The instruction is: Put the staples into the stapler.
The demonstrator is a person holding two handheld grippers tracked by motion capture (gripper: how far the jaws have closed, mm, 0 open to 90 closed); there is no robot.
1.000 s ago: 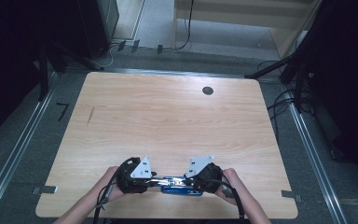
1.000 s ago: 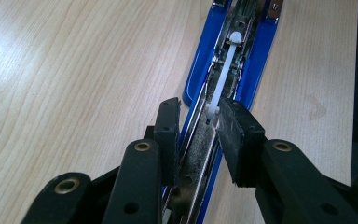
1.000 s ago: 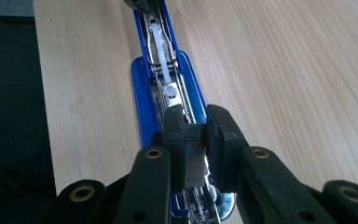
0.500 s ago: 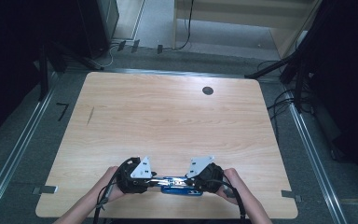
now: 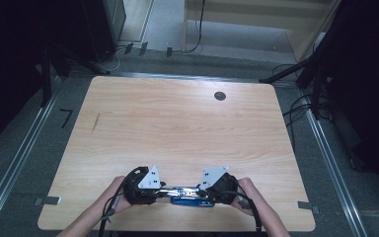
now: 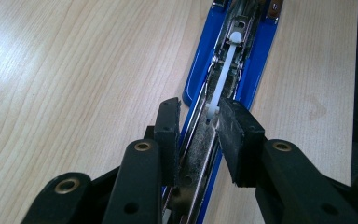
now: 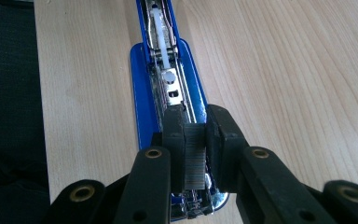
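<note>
A blue stapler (image 5: 193, 199) lies opened flat near the table's front edge, between my two grippers. In the left gripper view its metal magazine rail (image 6: 200, 154) with a white pusher rod (image 6: 223, 74) runs between my jaws, and my left gripper (image 6: 198, 126) is shut on that rail. My right gripper (image 7: 196, 126) is shut on a grey strip of staples (image 7: 196, 158), held just over the stapler's blue base (image 7: 142, 93). From above, the left gripper (image 5: 164, 190) and the right gripper (image 5: 201, 191) face each other along the stapler.
The wooden table (image 5: 177, 128) has a small dark round hole (image 5: 220, 96) at its far right. The front edge lies just under the person's hands (image 5: 113, 197). Dark floor, metal rails and cables surround the table.
</note>
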